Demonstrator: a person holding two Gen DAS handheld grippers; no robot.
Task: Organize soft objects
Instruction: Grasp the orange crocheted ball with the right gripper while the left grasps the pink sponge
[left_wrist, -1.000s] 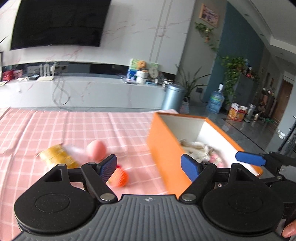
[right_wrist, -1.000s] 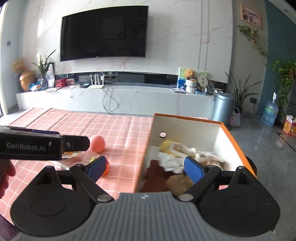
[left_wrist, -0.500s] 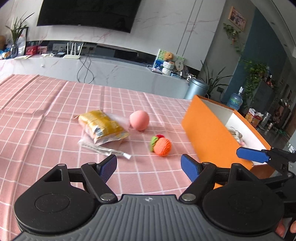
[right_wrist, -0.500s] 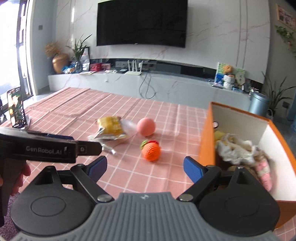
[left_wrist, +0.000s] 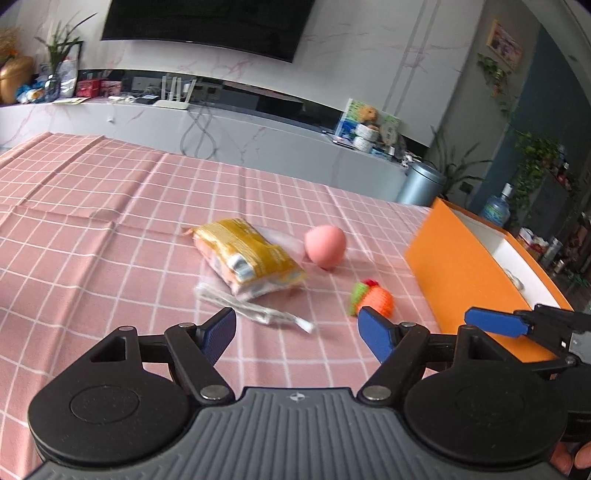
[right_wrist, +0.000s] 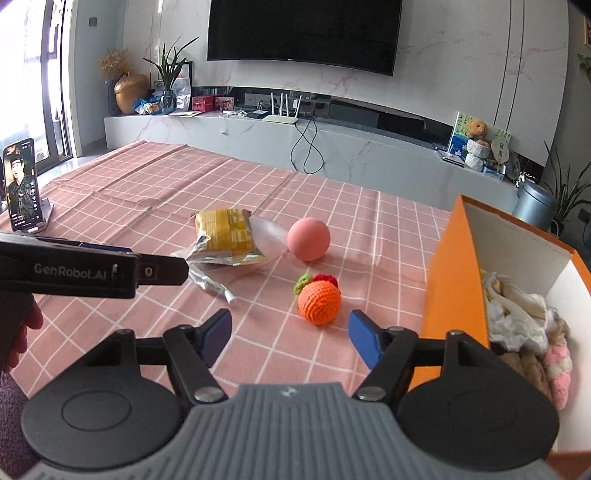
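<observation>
On the pink checked tablecloth lie a yellow snack packet (left_wrist: 248, 257) (right_wrist: 226, 236), a pink ball (left_wrist: 325, 246) (right_wrist: 308, 239) and an orange crocheted fruit (left_wrist: 372, 297) (right_wrist: 319, 301). An orange box (left_wrist: 472, 273) (right_wrist: 452, 280) stands to the right and holds several soft toys (right_wrist: 524, 325). My left gripper (left_wrist: 297, 334) is open and empty, short of the packet and the fruit. My right gripper (right_wrist: 290, 334) is open and empty, just short of the crocheted fruit. The left gripper's body also shows at the left of the right wrist view.
A phone on a stand (right_wrist: 23, 190) sits at the table's left edge. A long marble TV console (right_wrist: 295, 144) runs behind the table under a wall TV. A metal bin (left_wrist: 421, 183) and plants stand at the far right.
Both grippers have swung left and back from the orange box. The packet, ball and crocheted fruit are now in front of them. Both stay open.
</observation>
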